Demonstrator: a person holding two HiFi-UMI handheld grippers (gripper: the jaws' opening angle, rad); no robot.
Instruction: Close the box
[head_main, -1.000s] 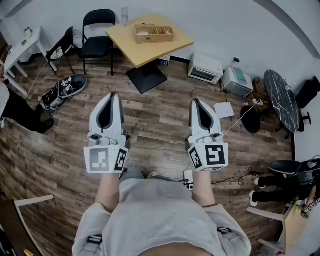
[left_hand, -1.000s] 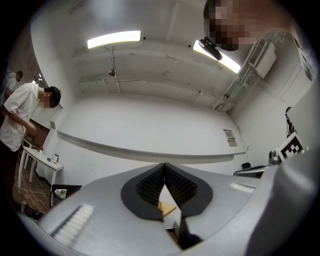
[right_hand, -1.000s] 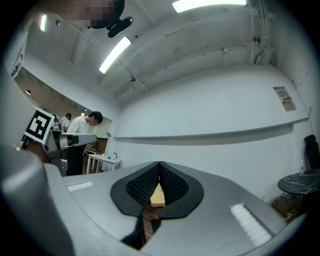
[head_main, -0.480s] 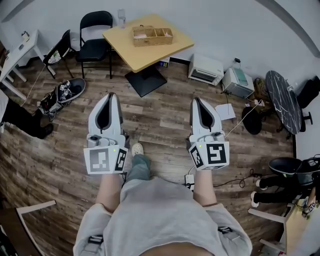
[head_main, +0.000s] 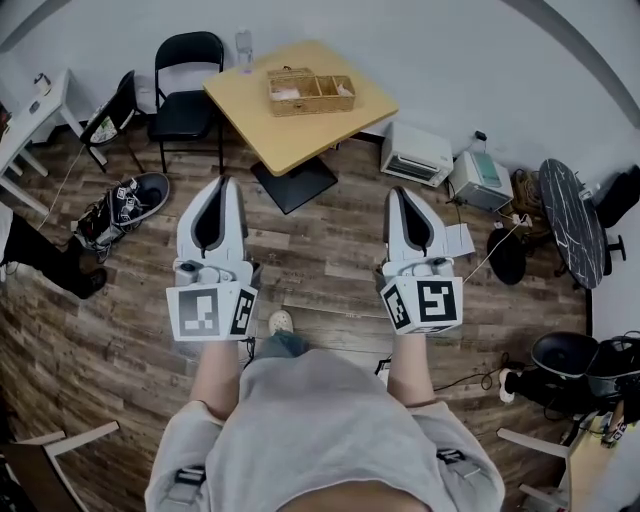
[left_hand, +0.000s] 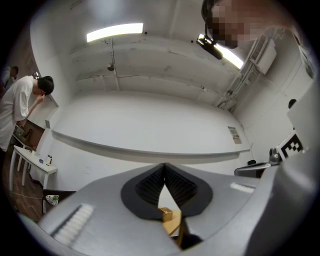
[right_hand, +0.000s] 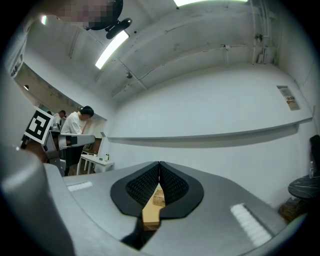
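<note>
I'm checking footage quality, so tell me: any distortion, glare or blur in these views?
Head view: strong fisheye bending, dark corners, yet the wicker box on the wooden table is sharp. Left gripper view: the ceiling strip light blows out white, and the rim is dark. Right gripper view: round dark vignette, similar glare from its angled strip light.

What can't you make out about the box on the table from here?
- Whether the box has a lid or hinge: head view, too far and small.
- What is in the box: head view, too small.
- The rest of the box: both gripper views, the closed fingers leave only a sliver.
</note>
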